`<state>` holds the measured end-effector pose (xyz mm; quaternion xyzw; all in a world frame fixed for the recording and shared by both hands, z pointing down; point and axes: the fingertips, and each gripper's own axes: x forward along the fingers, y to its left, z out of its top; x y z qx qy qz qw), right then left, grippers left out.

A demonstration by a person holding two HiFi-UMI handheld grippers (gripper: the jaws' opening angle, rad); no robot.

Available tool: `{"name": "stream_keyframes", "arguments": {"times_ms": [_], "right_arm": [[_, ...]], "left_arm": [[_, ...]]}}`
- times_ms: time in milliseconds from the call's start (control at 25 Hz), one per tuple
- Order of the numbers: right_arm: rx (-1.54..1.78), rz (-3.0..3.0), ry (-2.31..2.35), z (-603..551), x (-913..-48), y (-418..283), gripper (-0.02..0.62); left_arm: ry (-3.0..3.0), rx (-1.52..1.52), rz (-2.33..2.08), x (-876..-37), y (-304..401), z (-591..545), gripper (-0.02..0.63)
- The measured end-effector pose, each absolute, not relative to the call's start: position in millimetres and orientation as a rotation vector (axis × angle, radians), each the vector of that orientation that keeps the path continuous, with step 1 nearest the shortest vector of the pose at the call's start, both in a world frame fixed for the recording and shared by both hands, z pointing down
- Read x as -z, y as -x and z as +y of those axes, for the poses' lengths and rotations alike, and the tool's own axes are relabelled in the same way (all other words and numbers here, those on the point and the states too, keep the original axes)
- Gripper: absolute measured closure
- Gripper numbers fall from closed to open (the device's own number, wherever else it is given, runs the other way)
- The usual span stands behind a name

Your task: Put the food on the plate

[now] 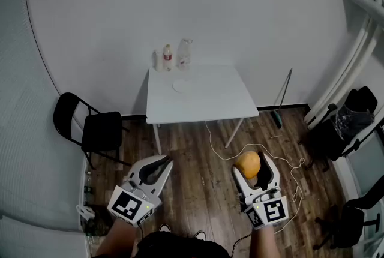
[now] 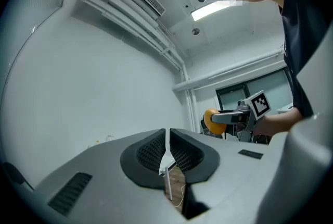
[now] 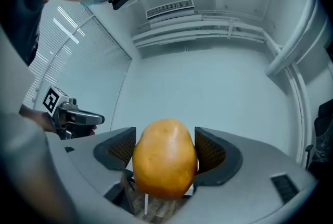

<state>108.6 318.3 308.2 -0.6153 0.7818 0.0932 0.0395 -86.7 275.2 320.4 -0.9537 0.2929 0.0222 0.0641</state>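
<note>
A yellow-orange potato-like food (image 3: 165, 158) sits between the pads of my right gripper (image 3: 166, 151), which is shut on it with the jaws wide apart. In the head view that gripper (image 1: 252, 162) holds the food (image 1: 248, 164) low over the wooden floor, well short of the table. A small white plate (image 1: 182, 86) lies on the white table (image 1: 222, 101) further ahead. My left gripper (image 1: 164, 162) hangs at the lower left, shut and empty; its pads (image 2: 179, 151) meet in the left gripper view, where the food (image 2: 210, 120) also shows to the right.
Two bottles (image 1: 167, 57) (image 1: 184, 54) stand at the table's back edge. A black folding chair (image 1: 96, 128) is left of the table. A white cable (image 1: 240, 152) trails over the floor under it. Dark chairs and bags (image 1: 345, 125) stand at the right.
</note>
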Motion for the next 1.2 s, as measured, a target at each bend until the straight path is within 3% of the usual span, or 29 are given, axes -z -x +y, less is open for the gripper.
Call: {"name": "stream_keyframes", "arguments": {"times_ms": [1200], "right_arm": [[-0.263,2.491,1.692,325,-342,-181,0.232]], "left_arm": [[2.851,-0.067,1.031,-344,15,300,0.563]]}}
